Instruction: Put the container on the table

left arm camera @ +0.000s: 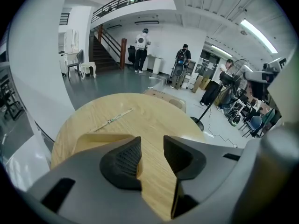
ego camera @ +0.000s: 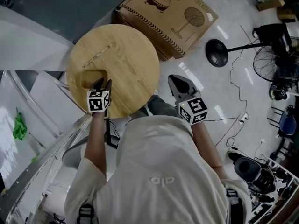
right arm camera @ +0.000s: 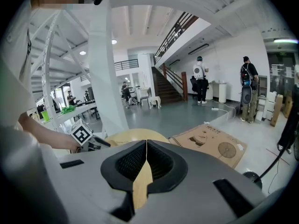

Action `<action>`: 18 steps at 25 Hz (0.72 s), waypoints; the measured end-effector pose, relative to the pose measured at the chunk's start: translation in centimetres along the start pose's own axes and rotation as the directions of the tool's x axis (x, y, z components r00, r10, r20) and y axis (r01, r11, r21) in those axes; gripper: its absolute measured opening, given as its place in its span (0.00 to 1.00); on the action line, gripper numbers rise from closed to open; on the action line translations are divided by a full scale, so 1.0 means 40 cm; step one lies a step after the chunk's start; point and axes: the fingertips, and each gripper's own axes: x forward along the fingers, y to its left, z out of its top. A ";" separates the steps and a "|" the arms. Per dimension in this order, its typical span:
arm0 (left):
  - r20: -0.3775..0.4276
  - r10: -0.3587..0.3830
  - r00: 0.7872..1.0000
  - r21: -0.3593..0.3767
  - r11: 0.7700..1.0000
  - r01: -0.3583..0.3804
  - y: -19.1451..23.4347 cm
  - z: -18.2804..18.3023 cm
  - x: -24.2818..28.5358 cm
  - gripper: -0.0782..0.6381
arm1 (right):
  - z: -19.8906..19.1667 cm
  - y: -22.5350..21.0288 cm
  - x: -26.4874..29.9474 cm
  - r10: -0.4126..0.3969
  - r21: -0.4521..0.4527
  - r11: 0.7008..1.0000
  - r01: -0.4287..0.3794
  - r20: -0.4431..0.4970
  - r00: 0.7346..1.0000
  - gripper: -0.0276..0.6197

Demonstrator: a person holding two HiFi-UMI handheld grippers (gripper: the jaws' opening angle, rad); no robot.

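The container, a shallow wooden tray the same colour as the wood under it, sits on the round table close to the rim on the person's left, with only a narrow band of tabletop between it and that edge. The left gripper hangs just at the container's near right corner, its claw spread wide and pinching nothing; in the left gripper view bare table shows through the gap, and the container's wall runs off behind the left-hand jaw. A thin strip lies beyond the container, towards the table's middle. The rest of the top is open wood out to the far rim. The right gripper is off the table's right edge over the floor, its claw pressed together on nothing. A flat cardboard box lies on the floor just past the far edge, and a black round stand base is to its right.
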 end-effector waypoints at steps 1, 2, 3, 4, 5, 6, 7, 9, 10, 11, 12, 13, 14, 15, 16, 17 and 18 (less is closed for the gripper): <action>0.014 0.005 1.000 -0.002 1.000 -0.005 -0.003 0.011 -0.014 0.33 | 0.004 0.007 0.005 0.014 -0.005 1.000 -0.014 0.002 1.000 0.09; 0.029 0.011 1.000 -0.002 1.000 -0.011 -0.006 0.023 -0.030 0.30 | 0.009 0.013 0.011 0.028 -0.009 1.000 -0.028 0.005 1.000 0.09; 0.044 0.016 0.999 -0.002 1.000 -0.016 -0.011 0.035 -0.045 0.25 | 0.014 0.019 0.017 0.042 -0.014 0.999 -0.042 0.008 0.999 0.09; 0.060 0.020 0.998 -0.003 1.000 -0.020 -0.017 0.048 -0.061 0.18 | 0.020 0.024 0.022 0.056 -0.019 0.998 -0.056 0.011 0.998 0.09; 0.075 0.023 0.997 -0.006 1.000 -0.022 -0.025 0.060 -0.076 0.16 | 0.025 0.029 0.026 0.069 -0.025 0.997 -0.069 0.014 0.997 0.09; 0.090 0.023 0.996 -0.007 1.000 -0.023 -0.035 0.072 -0.092 0.14 | 0.031 0.034 0.031 0.083 -0.030 0.996 -0.083 0.017 0.996 0.09; 0.106 0.024 0.994 -0.007 1.000 -0.023 -0.045 0.084 -0.108 0.13 | 0.038 0.040 0.036 0.099 -0.036 0.995 -0.098 0.021 0.995 0.09; 0.139 0.023 0.990 -0.004 1.000 -0.023 -0.067 0.108 -0.142 0.13 | 0.053 0.056 0.047 0.132 -0.049 0.990 -0.130 0.026 0.991 0.09; 0.156 0.022 0.987 -0.003 1.000 -0.022 -0.077 0.119 -0.160 0.13 | 0.060 0.065 0.053 0.149 -0.056 0.988 -0.147 0.027 0.989 0.09; 0.174 0.021 0.985 -0.004 1.000 -0.020 -0.088 0.129 -0.178 0.13 | 0.066 0.075 0.058 0.165 -0.063 0.985 -0.163 0.028 0.986 0.09; 0.192 0.019 0.981 -0.006 1.000 -0.018 -0.098 0.138 -0.196 0.13 | 0.071 0.086 0.064 0.182 -0.070 0.981 -0.180 0.029 0.983 0.09; 0.212 0.018 0.977 -0.010 1.000 -0.016 -0.109 0.146 -0.214 0.13 | 0.076 0.096 0.070 0.199 -0.077 0.977 -0.196 0.030 0.979 0.09; 0.232 0.017 0.973 -0.015 1.000 -0.014 -0.119 0.155 -0.233 0.13 | 0.082 0.107 0.076 0.218 -0.084 0.973 -0.215 0.032 0.975 0.09; 0.251 0.018 0.968 -0.019 1.000 -0.013 -0.128 0.163 -0.251 0.13 | 0.088 0.119 0.083 0.239 -0.091 0.968 -0.235 0.032 0.971 0.09; 0.268 0.020 0.963 -0.022 1.000 -0.015 -0.136 0.171 -0.270 0.13 | 0.095 0.132 0.091 0.260 -0.097 0.962 -0.256 0.032 0.965 0.09; 0.283 0.025 0.959 -0.022 1.000 -0.019 -0.143 0.178 -0.289 0.13 | 0.102 0.146 0.099 0.281 -0.104 0.955 -0.277 0.031 0.959 0.09; 0.298 0.029 0.954 -0.021 0.999 -0.024 -0.149 0.185 -0.309 0.13 | 0.108 0.163 0.106 0.302 -0.112 0.948 -0.297 0.029 0.953 0.09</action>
